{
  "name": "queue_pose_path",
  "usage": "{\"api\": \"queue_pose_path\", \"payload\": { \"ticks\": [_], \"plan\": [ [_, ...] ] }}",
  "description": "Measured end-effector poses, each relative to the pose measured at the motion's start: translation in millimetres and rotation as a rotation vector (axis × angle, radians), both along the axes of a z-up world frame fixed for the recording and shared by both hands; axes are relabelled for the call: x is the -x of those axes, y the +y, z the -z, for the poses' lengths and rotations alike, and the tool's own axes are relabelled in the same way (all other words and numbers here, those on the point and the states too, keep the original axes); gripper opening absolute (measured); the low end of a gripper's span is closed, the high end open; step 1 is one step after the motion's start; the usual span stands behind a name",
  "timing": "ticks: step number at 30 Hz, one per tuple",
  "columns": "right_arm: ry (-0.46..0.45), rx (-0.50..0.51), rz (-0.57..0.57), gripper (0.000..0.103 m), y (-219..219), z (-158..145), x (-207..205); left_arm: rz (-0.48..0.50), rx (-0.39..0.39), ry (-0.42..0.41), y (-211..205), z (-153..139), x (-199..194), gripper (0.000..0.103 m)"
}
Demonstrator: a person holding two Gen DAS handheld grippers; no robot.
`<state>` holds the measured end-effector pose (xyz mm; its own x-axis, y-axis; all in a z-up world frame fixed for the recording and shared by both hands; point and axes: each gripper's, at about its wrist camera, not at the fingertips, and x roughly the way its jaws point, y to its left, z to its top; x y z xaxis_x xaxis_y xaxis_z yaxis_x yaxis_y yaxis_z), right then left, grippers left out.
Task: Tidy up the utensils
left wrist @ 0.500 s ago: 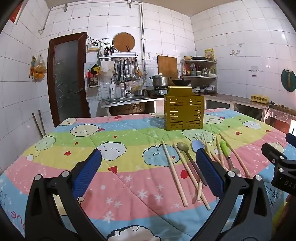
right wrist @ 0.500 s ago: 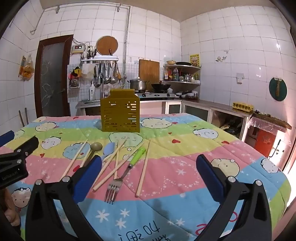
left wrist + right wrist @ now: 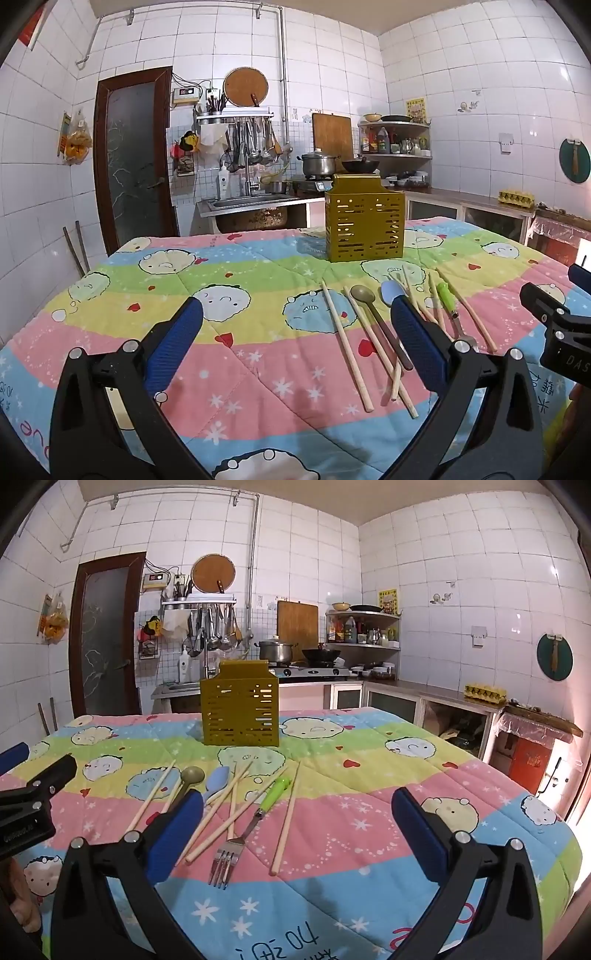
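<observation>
A yellow slotted utensil holder (image 3: 364, 228) (image 3: 239, 713) stands upright on the far half of the quilt-covered table. In front of it lie several wooden chopsticks (image 3: 346, 345) (image 3: 286, 819), a green-handled fork (image 3: 255, 819) (image 3: 447, 300), a brown spoon (image 3: 364, 295) (image 3: 192, 776) and a blue spoon (image 3: 392, 292) (image 3: 217, 780). My left gripper (image 3: 295, 341) hovers open just left of the pile, with nothing between its fingers. My right gripper (image 3: 295, 830) hovers open to the right of the pile, its left pad above the chopstick ends.
The striped cartoon quilt (image 3: 229, 306) covers the whole table. Behind it are a sink (image 3: 251, 210), a stove with a pot (image 3: 276, 650) and wok, shelves, and a brown door (image 3: 135, 158). The other gripper shows at each view's edge.
</observation>
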<state>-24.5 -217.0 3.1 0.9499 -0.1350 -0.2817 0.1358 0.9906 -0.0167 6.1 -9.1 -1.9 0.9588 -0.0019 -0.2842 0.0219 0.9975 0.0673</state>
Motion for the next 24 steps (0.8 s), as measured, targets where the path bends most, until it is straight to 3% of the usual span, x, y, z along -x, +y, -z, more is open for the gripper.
{"api": "queue_pose_path", "payload": {
  "ticks": [24],
  "plan": [
    [-0.004, -0.009, -0.007, 0.099, -2.5, -1.4, -1.4, 0.018, 0.013, -0.003, 5.8, -4.7, 8.6, 0.098]
  ]
}}
